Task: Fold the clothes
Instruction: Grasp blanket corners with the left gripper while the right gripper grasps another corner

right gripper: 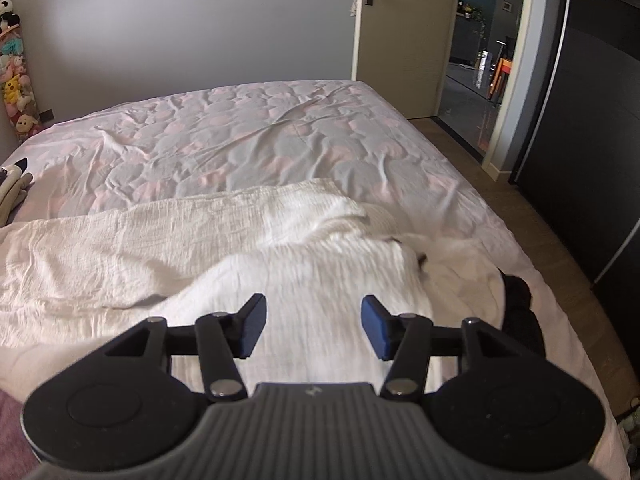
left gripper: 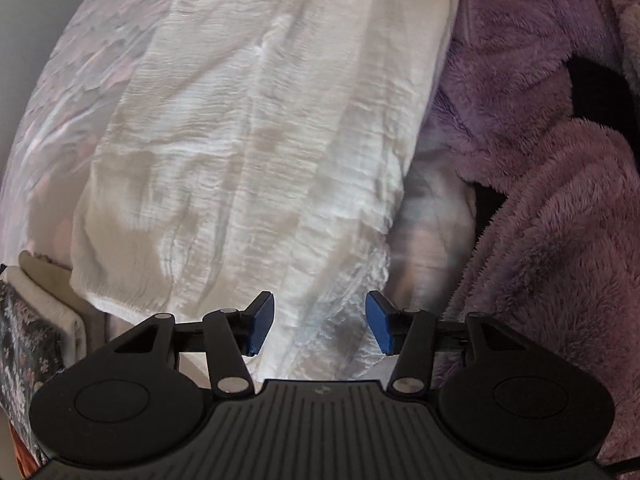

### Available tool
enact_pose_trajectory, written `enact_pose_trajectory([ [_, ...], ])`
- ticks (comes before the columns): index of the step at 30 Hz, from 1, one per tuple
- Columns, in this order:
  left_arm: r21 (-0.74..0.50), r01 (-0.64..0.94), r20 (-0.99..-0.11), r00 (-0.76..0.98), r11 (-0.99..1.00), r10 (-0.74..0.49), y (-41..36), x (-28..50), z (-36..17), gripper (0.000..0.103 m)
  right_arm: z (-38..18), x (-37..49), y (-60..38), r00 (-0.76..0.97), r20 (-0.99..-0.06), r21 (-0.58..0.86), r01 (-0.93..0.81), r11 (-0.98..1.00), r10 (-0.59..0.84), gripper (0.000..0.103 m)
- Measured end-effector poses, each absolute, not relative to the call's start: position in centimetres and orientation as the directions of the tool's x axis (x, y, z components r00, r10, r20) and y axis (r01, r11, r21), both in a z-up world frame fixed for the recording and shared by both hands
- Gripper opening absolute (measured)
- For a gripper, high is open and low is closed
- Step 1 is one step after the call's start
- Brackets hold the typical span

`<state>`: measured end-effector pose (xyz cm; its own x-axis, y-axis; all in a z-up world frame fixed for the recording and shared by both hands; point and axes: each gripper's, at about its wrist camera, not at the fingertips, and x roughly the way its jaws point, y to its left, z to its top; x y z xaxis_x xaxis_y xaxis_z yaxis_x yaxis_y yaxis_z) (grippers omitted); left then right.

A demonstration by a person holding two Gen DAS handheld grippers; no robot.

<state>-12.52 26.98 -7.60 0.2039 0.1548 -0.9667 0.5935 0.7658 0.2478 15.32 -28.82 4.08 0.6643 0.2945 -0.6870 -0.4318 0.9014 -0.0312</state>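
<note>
— Tongs first: what are they holding?
— Nothing. Left tongs [left gripper: 320, 322] and right tongs [right gripper: 313, 326] gape empty above the white crinkled garment [right gripper: 168, 240], spread on the bed [right gripper: 256, 136] beside a purple fleece robe [left gripper: 532, 128].

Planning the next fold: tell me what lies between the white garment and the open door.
Only bare pink-patterned bedspread lies between the white garment and door, per the right wrist view.
</note>
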Motion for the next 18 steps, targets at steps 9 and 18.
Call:
enact_pose_trajectory([
  [9,0.234,0.636,-0.972,0.156,0.735,0.175,26.8,-11.9,-11.6,0.046,3.3,9.2,-33.3,0.707,-0.675,-0.119,-0.387,0.914,0.211,0.056],
  [18,0.352,0.481,-0.925,0.310,0.803,0.220,27.9,-12.2,-9.5,0.009,0.9,5.1,-29.9,0.715,-0.676,-0.442,-0.586,0.679,0.177,0.056],
])
